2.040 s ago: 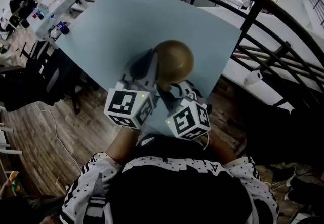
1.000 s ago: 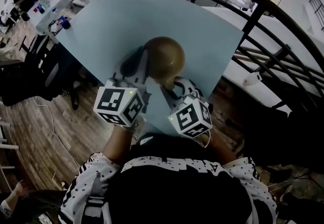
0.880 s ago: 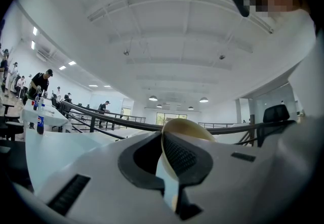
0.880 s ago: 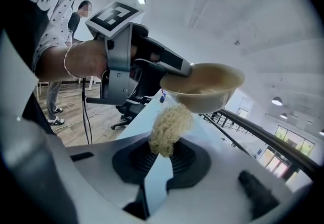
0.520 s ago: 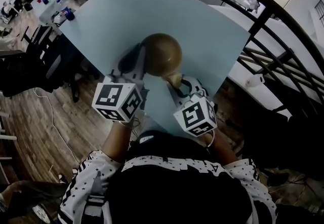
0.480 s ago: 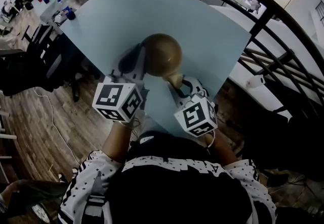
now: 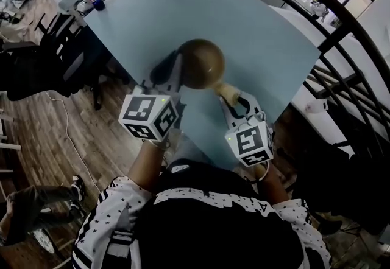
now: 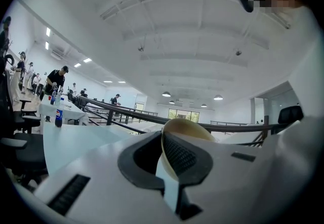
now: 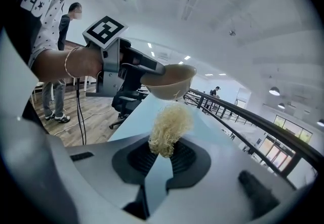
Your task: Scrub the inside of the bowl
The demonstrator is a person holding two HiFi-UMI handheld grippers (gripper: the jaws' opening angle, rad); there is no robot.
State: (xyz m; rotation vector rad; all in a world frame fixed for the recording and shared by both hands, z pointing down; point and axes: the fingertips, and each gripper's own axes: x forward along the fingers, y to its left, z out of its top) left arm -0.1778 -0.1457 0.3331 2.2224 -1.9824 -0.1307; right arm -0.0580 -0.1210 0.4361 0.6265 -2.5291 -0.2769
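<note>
Brass-coloured bowl (image 7: 201,64) is clamped by its rim in the left gripper (image 7: 172,79), raised off the blue table (image 7: 262,36) for access; the right gripper (image 7: 234,102) pinches a fibrous scrubber (image 9: 169,122) just outside the bowl, probably ready to enter

In the head view the bowl (image 7: 202,64) hides its inside.

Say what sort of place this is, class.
Probably an open-plan office or lab, on a raised level: black railing, work tables with people, rows of ceiling lights.
</note>
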